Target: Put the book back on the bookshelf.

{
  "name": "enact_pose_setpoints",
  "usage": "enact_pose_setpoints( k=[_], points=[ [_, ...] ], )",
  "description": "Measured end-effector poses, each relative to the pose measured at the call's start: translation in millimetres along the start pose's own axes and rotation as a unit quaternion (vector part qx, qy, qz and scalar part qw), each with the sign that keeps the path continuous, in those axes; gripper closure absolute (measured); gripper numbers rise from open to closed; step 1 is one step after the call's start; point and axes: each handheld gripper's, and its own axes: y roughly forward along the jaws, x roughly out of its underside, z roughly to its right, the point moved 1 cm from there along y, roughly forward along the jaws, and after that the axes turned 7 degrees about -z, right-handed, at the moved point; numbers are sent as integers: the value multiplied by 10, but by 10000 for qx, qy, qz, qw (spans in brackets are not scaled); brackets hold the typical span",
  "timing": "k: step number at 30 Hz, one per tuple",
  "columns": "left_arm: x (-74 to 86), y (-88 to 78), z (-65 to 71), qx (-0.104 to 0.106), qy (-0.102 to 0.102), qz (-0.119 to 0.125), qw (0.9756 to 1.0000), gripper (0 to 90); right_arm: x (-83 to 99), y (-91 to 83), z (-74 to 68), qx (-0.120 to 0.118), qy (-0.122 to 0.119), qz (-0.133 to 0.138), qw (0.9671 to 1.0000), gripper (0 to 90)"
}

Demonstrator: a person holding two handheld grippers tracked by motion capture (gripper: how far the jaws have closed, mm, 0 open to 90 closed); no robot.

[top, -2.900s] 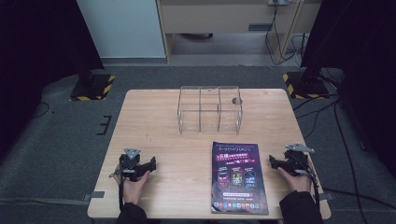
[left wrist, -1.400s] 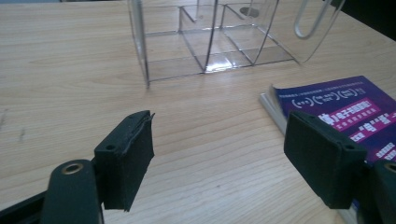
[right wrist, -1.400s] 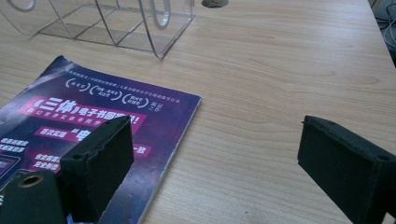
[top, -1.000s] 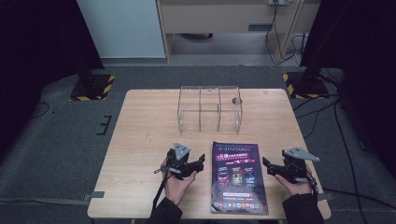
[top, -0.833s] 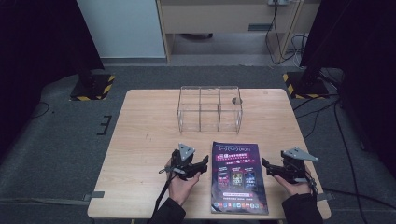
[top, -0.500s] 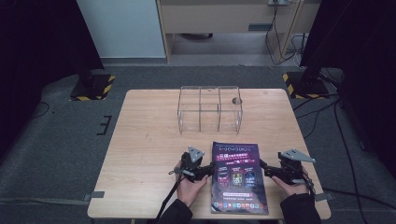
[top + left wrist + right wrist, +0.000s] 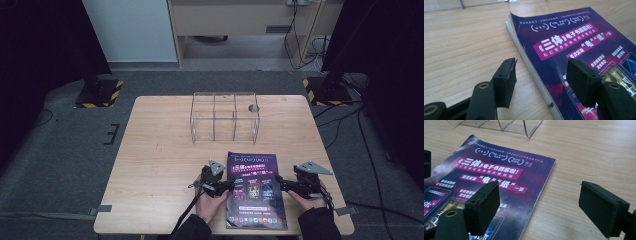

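A purple magazine with Chinese print lies flat near the front edge of the wooden table. My left gripper sits low at its left edge. In the left gripper view the magazine's edge runs between the jaws of that gripper, one pad over bare wood, the other over the cover. The jaws have just been closing, and no pad presses. My right gripper is at the right edge. There its jaws straddle the magazine, have just been closing a little, and stand open.
A clear acrylic rack with upright dividers stands at the table's middle back, a small round hole beside it. Bare wood spreads to the left. Stands with yellow-black striped bases sit on the grey carpet beyond the table.
The left gripper has travelled right from the table's left part to the magazine's left edge and dropped lower, its jaws narrower. The right gripper has shifted slightly left to the right edge.
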Motion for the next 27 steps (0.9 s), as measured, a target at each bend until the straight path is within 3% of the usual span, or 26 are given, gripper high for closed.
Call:
enact_pose_setpoints(
  k=[10,18,27],
  points=[
    [24,97,46,105,25,-164,9998,451,66,114,-48,-219,-11,-265,9994,216],
    [33,120,72,161,-93,-192,9996,462,104,183,-81,-390,22,-388,9985,254],
    [36,147,87,219,-80,-112,9997,390,121,216,-121,-455,-16,-467,9979,272]
  ],
)
